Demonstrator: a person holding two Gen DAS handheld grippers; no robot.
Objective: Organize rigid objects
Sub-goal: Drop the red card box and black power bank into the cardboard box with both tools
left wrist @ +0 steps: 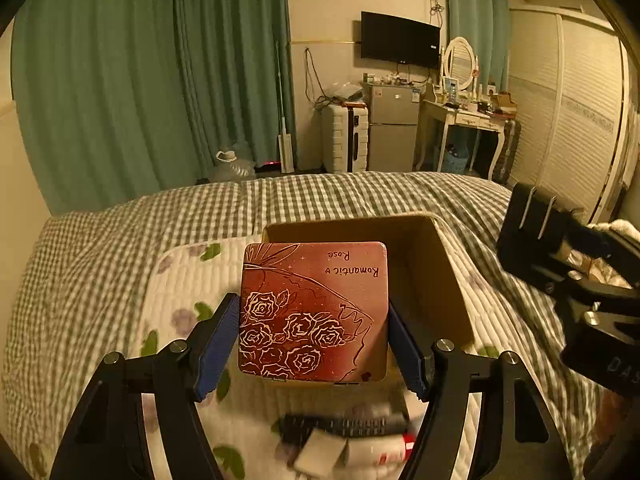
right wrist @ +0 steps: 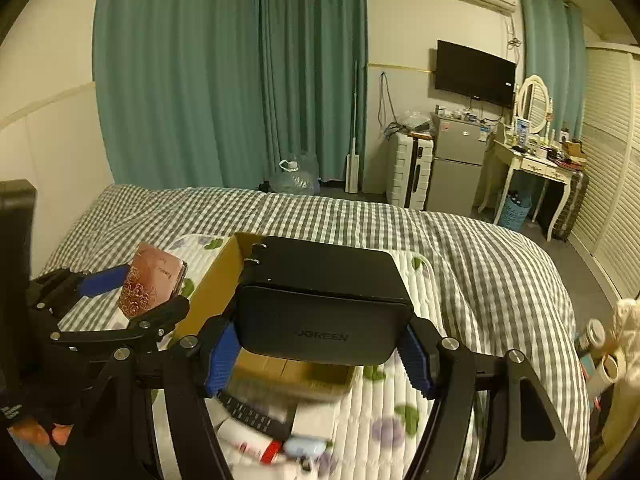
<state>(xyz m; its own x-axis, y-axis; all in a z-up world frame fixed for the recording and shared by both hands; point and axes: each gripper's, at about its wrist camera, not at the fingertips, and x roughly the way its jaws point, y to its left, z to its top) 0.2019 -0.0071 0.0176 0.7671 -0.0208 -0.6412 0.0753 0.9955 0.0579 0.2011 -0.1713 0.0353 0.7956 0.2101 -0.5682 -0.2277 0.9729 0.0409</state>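
Note:
My left gripper (left wrist: 314,340) is shut on a red tin (left wrist: 314,312) with white roses and "Romantic Rose" on its lid, held flat above the near edge of an open cardboard box (left wrist: 440,280). The tin also shows in the right wrist view (right wrist: 152,280). My right gripper (right wrist: 318,352) is shut on a black UGREEN case (right wrist: 324,300) with metal rings, held over the box (right wrist: 216,280). The black case shows in the left wrist view (left wrist: 528,224) at the right.
The box sits on a white floral quilted mat (left wrist: 188,280) on a checked bed (left wrist: 120,232). A remote control (right wrist: 252,414), a white tube (right wrist: 248,442) and a small bluish object (right wrist: 306,446) lie on the mat near me. Rolls (right wrist: 608,368) stand beside the bed at right.

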